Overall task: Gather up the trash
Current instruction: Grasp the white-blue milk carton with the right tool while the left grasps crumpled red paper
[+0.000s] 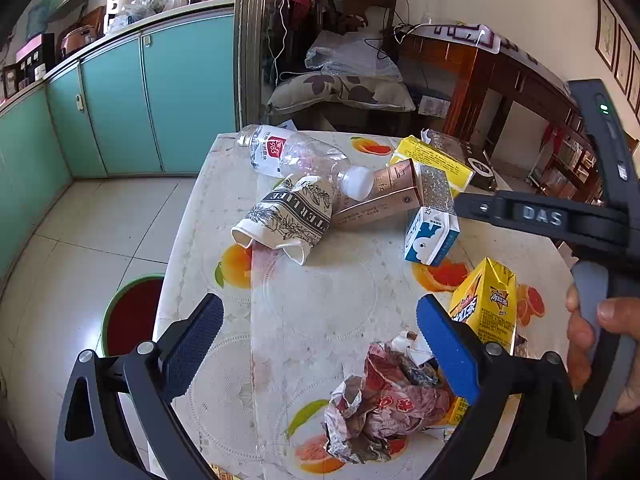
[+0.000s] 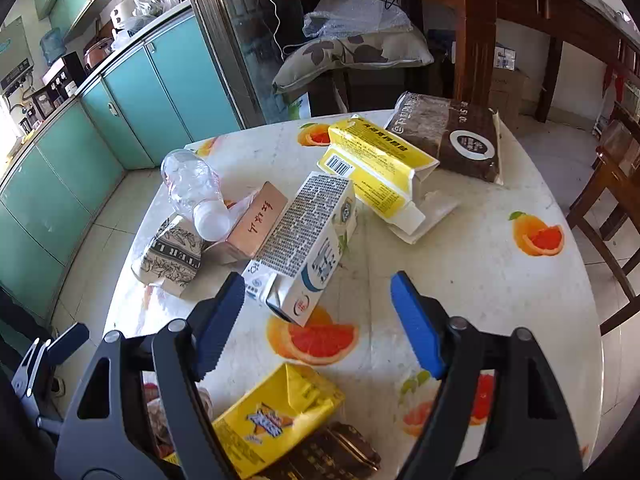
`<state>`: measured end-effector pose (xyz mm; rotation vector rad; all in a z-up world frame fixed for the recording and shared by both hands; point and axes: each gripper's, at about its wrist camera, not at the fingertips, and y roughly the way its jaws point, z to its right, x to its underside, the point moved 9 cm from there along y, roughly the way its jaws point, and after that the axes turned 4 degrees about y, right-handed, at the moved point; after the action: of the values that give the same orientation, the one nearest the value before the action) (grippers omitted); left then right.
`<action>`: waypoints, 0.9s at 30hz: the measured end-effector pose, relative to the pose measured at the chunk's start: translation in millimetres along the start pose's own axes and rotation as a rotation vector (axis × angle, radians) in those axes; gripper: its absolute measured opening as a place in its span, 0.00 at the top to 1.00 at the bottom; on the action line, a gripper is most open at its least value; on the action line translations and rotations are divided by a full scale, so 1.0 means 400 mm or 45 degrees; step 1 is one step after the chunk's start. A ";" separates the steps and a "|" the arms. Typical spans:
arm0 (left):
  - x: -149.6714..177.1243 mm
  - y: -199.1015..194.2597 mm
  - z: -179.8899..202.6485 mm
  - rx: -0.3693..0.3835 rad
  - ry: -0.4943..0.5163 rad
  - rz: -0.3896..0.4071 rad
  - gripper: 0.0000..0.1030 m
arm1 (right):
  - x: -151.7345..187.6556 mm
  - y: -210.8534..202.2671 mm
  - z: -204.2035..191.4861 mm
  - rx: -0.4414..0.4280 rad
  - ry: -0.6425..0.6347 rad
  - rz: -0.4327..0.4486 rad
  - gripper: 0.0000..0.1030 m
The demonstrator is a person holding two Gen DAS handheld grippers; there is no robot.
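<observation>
Trash lies on a round table with a fruit-print cover. My left gripper is open over it with nothing between its pads. A crumpled wrapper lies beside its right finger, and a yellow tea carton stands behind that finger. My right gripper is open too, its pads touching nothing. A blue-and-white milk carton lies just ahead of its tips. The tea carton lies below the jaws. Further off are a paper cup, a clear bottle and a rose-gold box.
A yellow box and a dark packet lie at the table's far side. A green-rimmed red bin stands on the floor left of the table. Teal cabinets line the left wall. A wooden chair stands at right.
</observation>
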<state>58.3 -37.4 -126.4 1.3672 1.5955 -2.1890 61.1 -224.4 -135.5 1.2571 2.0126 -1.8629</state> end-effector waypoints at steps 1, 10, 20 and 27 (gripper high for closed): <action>0.003 -0.004 0.000 -0.001 -0.002 0.000 0.09 | -0.004 0.018 -0.008 0.014 -0.005 -0.015 0.28; 0.036 -0.044 -0.035 -0.056 0.028 -0.006 0.09 | 0.007 0.130 -0.052 0.149 -0.111 -0.123 0.51; 0.081 -0.052 -0.011 0.067 0.059 -0.022 0.09 | 0.013 0.041 -0.002 0.071 -0.060 -0.024 0.65; 0.096 -0.013 0.036 0.211 -0.002 -0.068 0.10 | 0.019 -0.046 0.033 0.026 -0.063 0.047 0.65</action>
<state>24.4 -31.3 -148.9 1.3786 1.4964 -2.4004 39.0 -230.5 -128.9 1.2322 1.9370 -1.8833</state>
